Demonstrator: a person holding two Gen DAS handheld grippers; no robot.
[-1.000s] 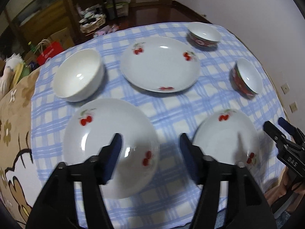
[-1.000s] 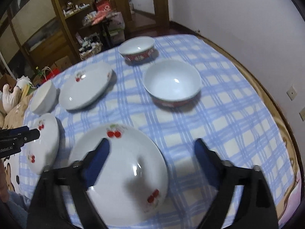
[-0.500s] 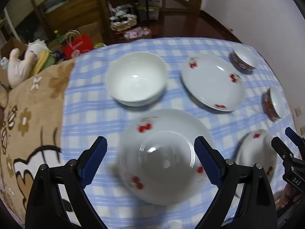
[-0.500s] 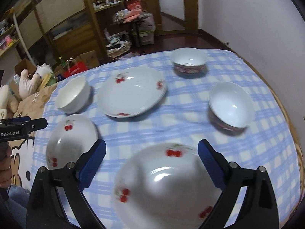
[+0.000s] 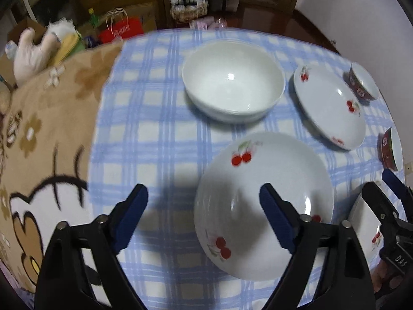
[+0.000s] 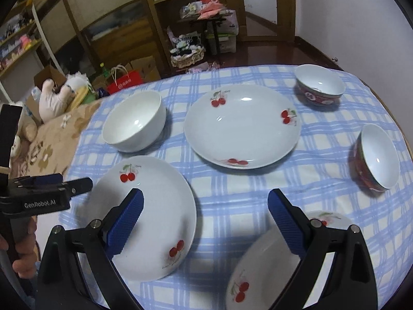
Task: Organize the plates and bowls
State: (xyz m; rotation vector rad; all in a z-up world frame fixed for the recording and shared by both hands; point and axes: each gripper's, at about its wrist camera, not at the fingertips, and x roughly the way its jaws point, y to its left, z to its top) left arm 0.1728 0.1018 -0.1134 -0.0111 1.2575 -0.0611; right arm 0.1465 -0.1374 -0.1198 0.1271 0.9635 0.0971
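Three white cherry-print plates lie on the checked cloth: a left one, a large middle one and a near right one. A plain white bowl stands beyond the left plate. Two red-sided bowls sit at the right. My left gripper hangs above the left plate's left rim, jaws wide but closing, nothing pinched. My right gripper is open over the cloth between the two near plates. Each gripper shows in the other's view.
A brown cartoon-print blanket covers the table's left part. Beyond the far edge are a plush toy, a red bag, boxes, shelves and a small cluttered stand. A white wall runs along the right.
Both grippers have swung left over the table. The left one, once narrow over the near plate, now stands much wider near that plate's left rim. No dish has moved.
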